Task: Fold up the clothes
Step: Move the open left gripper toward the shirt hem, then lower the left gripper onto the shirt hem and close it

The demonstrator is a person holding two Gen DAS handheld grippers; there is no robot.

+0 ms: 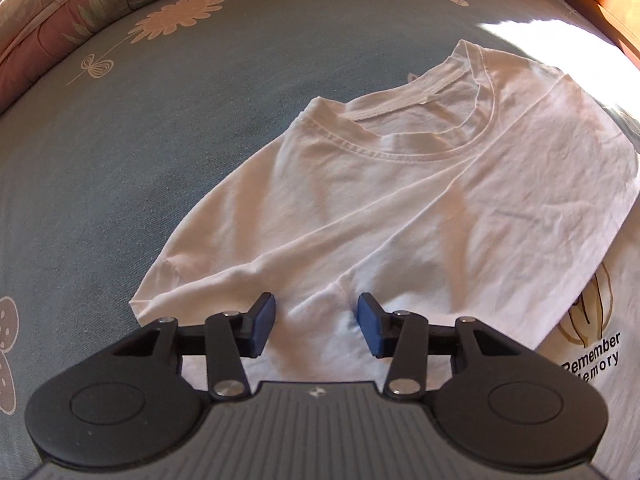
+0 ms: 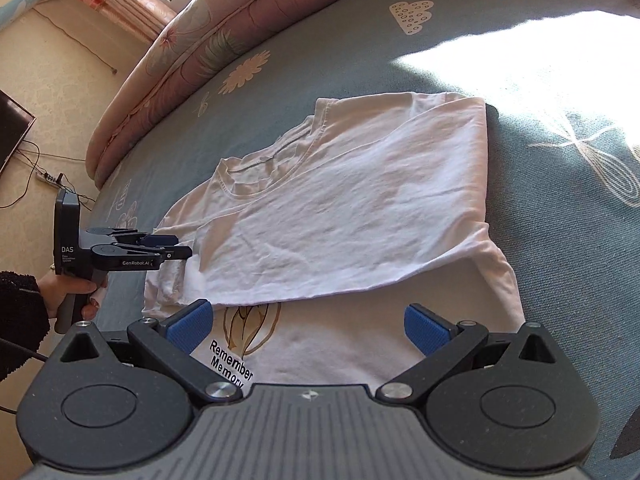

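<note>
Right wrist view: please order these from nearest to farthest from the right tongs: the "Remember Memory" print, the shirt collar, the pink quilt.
From the right tongs:
1. "Remember Memory" print, just beside the left finger, on the shirt's lower part.
2. Shirt collar, farther up, left of centre.
3. Pink quilt, beyond the shirt, along the bed's far edge.

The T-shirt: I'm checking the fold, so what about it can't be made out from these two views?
- T-shirt hem: cut off in both views by the bottom edge and the gripper bodies.
- Print: its top lies under the folded-over panel in the right wrist view; the lettering is cut by the edge in the left wrist view.
- Left gripper grip: too small in the right wrist view.
</note>
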